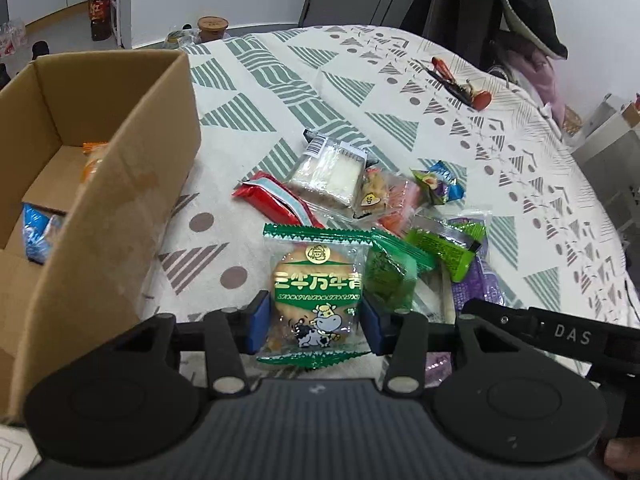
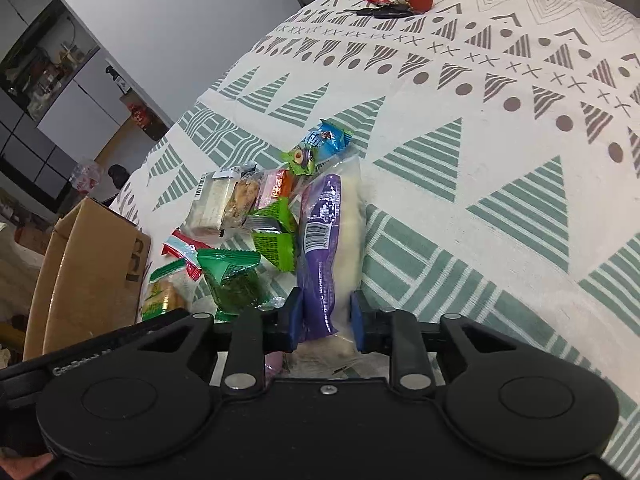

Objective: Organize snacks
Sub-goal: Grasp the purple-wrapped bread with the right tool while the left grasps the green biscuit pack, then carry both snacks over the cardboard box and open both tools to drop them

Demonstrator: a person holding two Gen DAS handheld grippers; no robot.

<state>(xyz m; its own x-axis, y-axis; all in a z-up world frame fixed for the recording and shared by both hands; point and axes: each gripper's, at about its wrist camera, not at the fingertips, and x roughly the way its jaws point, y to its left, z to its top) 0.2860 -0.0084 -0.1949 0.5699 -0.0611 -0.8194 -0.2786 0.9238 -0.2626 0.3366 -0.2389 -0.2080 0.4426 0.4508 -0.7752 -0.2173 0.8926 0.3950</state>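
A green cookie packet with a cartoon cow (image 1: 316, 280) lies on the patterned cloth, at the near edge of a pile of snacks. My left gripper (image 1: 316, 324) has its blue pads against the packet's two sides, shut on it. To its right lies a long purple and white packet (image 2: 324, 240), and my right gripper (image 2: 326, 320) is shut on its near end. An open cardboard box (image 1: 120, 184) stands to the left of the pile, with a blue packet (image 1: 36, 236) and an orange packet (image 1: 92, 160) inside.
The pile holds a red wrapper (image 1: 276, 200), a clear-wrapped white cake (image 1: 328, 172), several green packets (image 1: 388, 276) and a blue candy (image 1: 448, 184). Keys with a red tag (image 1: 460, 80) lie far back on the cloth. Dark coats hang behind the table.
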